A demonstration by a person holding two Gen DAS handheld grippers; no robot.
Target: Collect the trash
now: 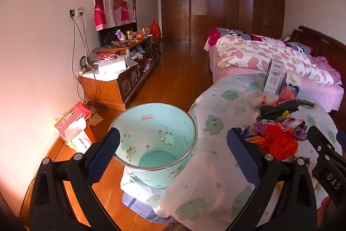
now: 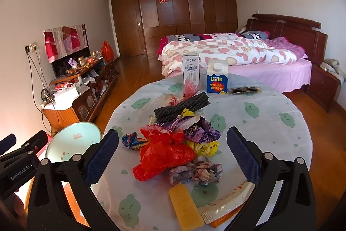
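Trash (image 2: 173, 144) is piled mid-table, red bag (image 2: 162, 157) nearest my right gripper (image 2: 173, 157), whose jaws are wide apart and empty. Left gripper (image 1: 173, 155), also spread, hovers by the mint bin (image 1: 155, 138) at the table's edge. I'd pinch the bag's bunched middle so it doesn't slip.

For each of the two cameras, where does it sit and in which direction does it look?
Left wrist: sits on the left tongs, open, looking down into the empty mint bin beside the round table; the right tongs' edge shows at right.
Right wrist: sits on the right tongs, open, looking across the table at the red plastic bag; the left tongs show at lower left.
Shared: bin, trash pile, milk carton, bed.
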